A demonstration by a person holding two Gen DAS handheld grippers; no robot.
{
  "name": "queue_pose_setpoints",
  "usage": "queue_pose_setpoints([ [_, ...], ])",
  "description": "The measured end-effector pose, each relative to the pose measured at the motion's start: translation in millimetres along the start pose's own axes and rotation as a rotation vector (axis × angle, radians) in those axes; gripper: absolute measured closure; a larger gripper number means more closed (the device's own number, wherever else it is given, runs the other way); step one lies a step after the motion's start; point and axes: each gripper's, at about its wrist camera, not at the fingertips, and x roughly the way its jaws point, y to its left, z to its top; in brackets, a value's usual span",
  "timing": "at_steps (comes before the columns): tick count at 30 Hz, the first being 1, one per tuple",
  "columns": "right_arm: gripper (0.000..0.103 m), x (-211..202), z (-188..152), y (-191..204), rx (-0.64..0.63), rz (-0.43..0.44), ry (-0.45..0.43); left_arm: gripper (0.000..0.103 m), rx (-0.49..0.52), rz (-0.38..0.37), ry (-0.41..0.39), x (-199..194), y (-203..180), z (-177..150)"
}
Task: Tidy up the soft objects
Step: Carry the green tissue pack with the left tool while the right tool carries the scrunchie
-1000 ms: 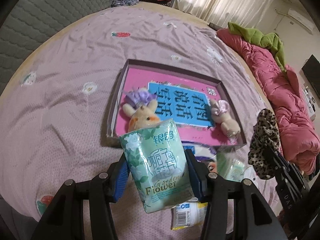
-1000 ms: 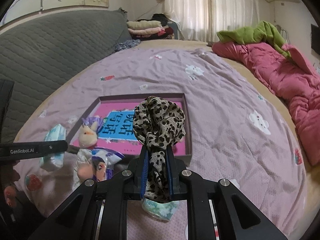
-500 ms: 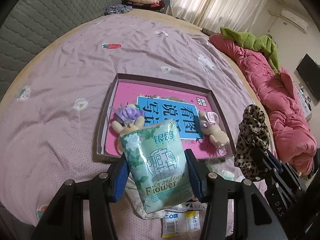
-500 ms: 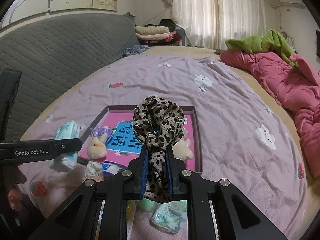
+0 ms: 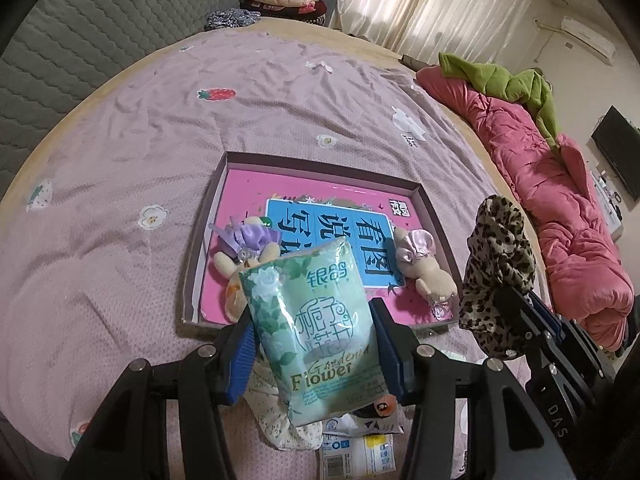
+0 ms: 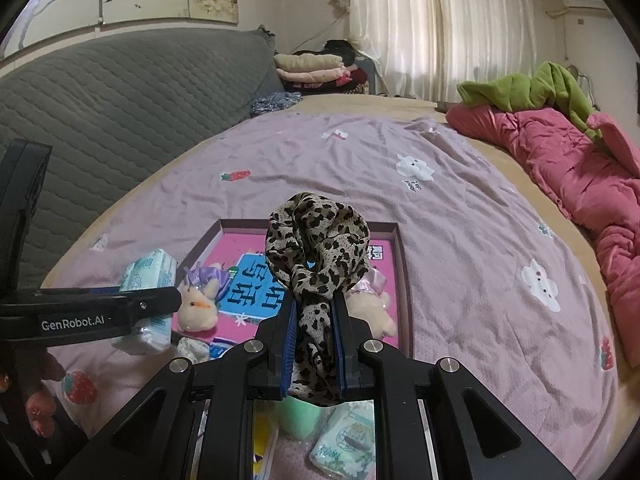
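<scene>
My left gripper [image 5: 314,320] is shut on a green tissue pack [image 5: 312,320] and holds it above the near edge of a shallow pink-lined box [image 5: 216,184]. In the box lie a plush rabbit with a purple bow [image 5: 244,240] and a plush with a pink bow [image 5: 420,264]. My right gripper [image 6: 314,312] is shut on a leopard-print scrunchie [image 6: 316,248] and holds it above the box's near right side [image 6: 402,264]. The scrunchie also shows in the left wrist view [image 5: 496,272], to the right of the box.
More tissue packs [image 6: 344,440] and small packets [image 5: 360,448] lie on the lilac bedsheet below the grippers. A pink quilt [image 5: 560,208] with a green garment [image 5: 504,80] lies along the right. A grey padded headboard [image 6: 120,92] and folded clothes [image 6: 316,68] are at the back.
Both grippers have lifted and drawn back from the box while still holding their items. The box now looks farther and more of the bed shows.
</scene>
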Motion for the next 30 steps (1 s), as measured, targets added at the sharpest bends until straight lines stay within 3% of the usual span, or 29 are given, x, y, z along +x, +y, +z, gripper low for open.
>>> queue_pose_setpoints([
  [19,0.087,26,34,5,-0.017,0.017,-0.007,0.050,0.027,0.018,-0.003,21,-5,26],
  [30,0.087,38,37,2,-0.011,0.024,0.003,0.050,0.026,0.032,0.016,35,-2,30],
])
